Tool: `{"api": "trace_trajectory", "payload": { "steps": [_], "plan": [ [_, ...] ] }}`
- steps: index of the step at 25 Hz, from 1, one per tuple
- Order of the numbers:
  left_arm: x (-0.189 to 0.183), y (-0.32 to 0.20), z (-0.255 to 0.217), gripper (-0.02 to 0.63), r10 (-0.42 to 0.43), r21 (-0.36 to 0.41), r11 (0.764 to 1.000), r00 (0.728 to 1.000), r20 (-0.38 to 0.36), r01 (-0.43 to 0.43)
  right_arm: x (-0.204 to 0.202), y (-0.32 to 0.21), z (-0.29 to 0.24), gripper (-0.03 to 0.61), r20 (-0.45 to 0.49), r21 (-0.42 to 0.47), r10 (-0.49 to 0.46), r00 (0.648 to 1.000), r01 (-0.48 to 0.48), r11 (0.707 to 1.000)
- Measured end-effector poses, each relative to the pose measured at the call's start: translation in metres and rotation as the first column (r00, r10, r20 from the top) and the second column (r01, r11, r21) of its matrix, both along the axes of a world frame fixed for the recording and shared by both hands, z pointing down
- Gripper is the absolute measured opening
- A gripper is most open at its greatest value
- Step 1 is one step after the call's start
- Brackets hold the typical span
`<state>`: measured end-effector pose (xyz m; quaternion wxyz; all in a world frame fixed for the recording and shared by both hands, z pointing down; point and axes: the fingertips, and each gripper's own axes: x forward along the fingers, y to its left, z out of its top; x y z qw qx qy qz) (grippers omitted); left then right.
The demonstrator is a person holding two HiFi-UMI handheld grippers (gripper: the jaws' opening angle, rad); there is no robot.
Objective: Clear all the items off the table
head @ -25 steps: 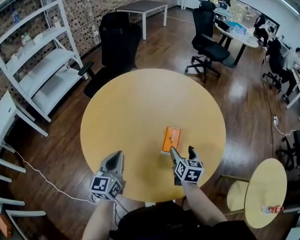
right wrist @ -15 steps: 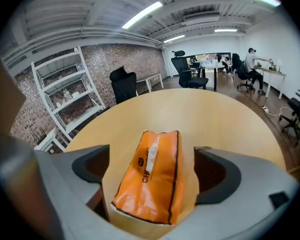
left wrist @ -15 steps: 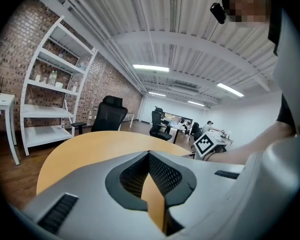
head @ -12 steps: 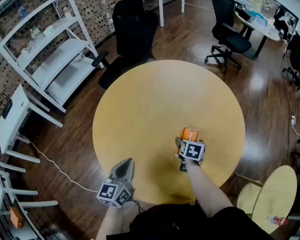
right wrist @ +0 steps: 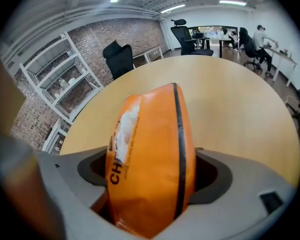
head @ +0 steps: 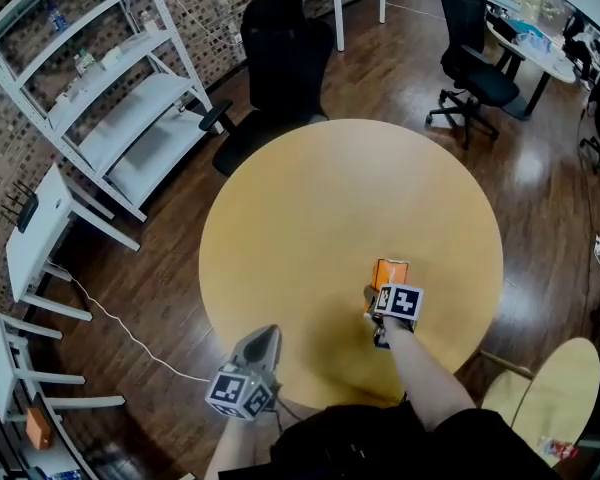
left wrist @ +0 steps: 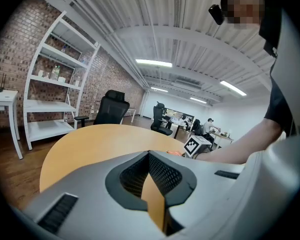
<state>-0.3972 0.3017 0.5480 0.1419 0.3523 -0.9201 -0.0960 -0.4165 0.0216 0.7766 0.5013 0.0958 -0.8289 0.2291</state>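
Note:
An orange snack packet [head: 390, 271] lies on the round wooden table [head: 320, 198], right of centre near its front edge. My right gripper [head: 380, 293] is at the packet's near end. In the right gripper view the packet [right wrist: 150, 134] fills the gap between the jaws, which are closing on it, and touches both. My left gripper [head: 265, 338] hovers at the table's near-left edge, shut and empty. In the left gripper view its tips [left wrist: 150, 156] meet, and the tabletop [left wrist: 90, 144] stretches ahead with the right gripper's marker cube [left wrist: 197, 145] beyond.
White shelving [head: 110, 98] stands far left. A black office chair [head: 280, 58] is behind the table and another [head: 475, 48] at the back right. A small white desk [head: 40, 228] is at the left, and a small round side table [head: 550, 388] at the bottom right.
My right gripper moved forward over the packet's near end and now has it between the jaws. The head view shifted. The left gripper stayed low at the near-left edge.

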Motion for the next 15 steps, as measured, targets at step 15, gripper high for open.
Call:
{"api": "trace_trajectory", "payload": {
  "steps": [15],
  "plan": [
    [0.013,-0.129,-0.052,-0.008,0.379,0.147,0.909,0.92,0.099,-0.39,0.129,-0.116,-0.142,0.426,0.264,0.131,0.243,0.934,-0.284,0.95]
  ]
}}
